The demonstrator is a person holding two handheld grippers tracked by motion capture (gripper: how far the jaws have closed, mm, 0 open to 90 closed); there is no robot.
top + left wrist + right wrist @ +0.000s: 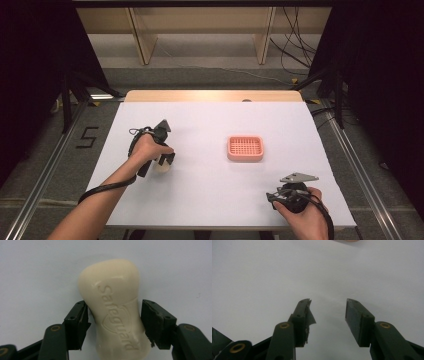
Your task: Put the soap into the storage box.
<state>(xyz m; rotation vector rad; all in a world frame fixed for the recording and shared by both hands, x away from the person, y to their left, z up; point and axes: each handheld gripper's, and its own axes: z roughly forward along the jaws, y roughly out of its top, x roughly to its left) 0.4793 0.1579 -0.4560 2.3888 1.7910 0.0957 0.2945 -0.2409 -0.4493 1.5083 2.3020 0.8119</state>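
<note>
My left gripper [113, 320] has its jaws apart, straddling the soap [113, 305] lying on the white table [210, 200]. I'd centre on its narrow waist, then squeeze evenly. My right gripper [327, 315] rests open, empty, well apart from the pink dish [245, 148].

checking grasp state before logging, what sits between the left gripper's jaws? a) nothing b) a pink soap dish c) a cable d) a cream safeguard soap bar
d: in the left gripper view, the cream soap bar embossed "Safeguard" lies between the left gripper jaws, which flank its narrow waist without visibly clamping it.
</note>
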